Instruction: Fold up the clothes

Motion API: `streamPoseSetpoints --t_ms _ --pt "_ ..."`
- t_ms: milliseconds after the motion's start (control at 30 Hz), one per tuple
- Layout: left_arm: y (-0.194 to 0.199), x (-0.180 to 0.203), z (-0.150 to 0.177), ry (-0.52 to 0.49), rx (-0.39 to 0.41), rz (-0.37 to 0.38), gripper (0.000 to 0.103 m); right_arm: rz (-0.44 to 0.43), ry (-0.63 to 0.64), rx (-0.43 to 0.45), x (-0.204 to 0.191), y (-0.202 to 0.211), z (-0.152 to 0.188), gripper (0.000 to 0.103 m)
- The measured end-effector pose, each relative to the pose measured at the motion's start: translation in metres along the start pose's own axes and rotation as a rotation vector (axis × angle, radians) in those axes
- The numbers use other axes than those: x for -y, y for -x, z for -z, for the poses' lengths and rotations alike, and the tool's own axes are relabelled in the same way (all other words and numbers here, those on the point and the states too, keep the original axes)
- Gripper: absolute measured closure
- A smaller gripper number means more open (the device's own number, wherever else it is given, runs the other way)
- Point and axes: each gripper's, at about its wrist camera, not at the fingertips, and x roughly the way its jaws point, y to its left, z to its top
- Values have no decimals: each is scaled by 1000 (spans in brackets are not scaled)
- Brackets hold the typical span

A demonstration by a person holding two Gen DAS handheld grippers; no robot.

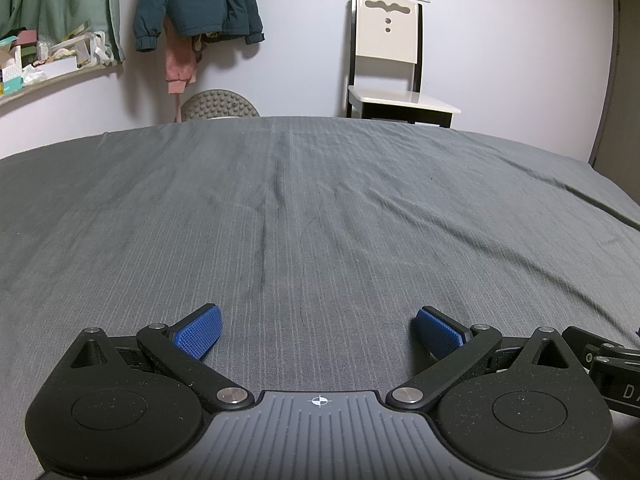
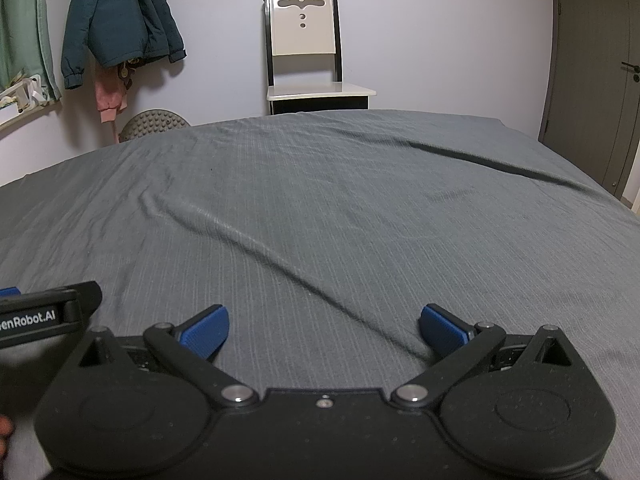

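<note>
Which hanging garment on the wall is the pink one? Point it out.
The pink garment hangs low, partly beneath the teal jacket, which is larger, darker and puffy; the green curtain hangs apart, further left.

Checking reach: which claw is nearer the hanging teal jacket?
Left. The left claw sits beside the right claw, on the jacket side; the jacket hangs far ahead-left of both.

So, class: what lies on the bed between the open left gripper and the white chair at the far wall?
Only bare grey bedsheet, lightly wrinkled, lies between the left gripper and the white chair. No garment shows there in the left wrist view.
</note>
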Motion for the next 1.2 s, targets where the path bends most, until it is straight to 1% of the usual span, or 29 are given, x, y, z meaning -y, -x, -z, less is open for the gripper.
streamPoseSetpoints --t_ms 167,400,500,600,667,700,733,833,900,967,1033,1133,1200 --pt "-2 3 -1 1 0 -10 0 6 5 2 -2 -1 0 0" --pt "54 -11 -31 38 20 -3 0 8 -11 36 -4 12 -5 0" --pt "79 -17 -44 54 28 0 0 -45 -2 146 -11 49 -22 0" --pt "103 -23 -58 70 37 3 0 -130 9 209 -19 96 -31 0" --pt "146 -34 -72 99 80 16 0 -186 16 251 -24 127 -37 0" --pt "172 -41 -79 110 110 26 0 -214 20 272 -27 143 -40 0" --pt "192 -49 -84 97 126 18 0 -243 24 293 -29 158 -42 0" --pt "250 -76 -97 53 170 -14 0 -325 50 350 -42 203 -42 0" --pt "285 -101 -103 46 218 -55 0 -366 69 365 -55 225 -36 0" --pt "306 -131 -124 153 243 -86 0 -421 85 358 -67 236 -33 0" --pt "322 -157 -148 188 230 -99 0 -462 109 355 -78 244 -30 0" --pt "346 -188 -172 96 157 -172 0 -496 164 357 -95 252 -25 0" --pt "369 -213 -168 70 143 -193 0 -506 200 374 -106 262 -22 0"
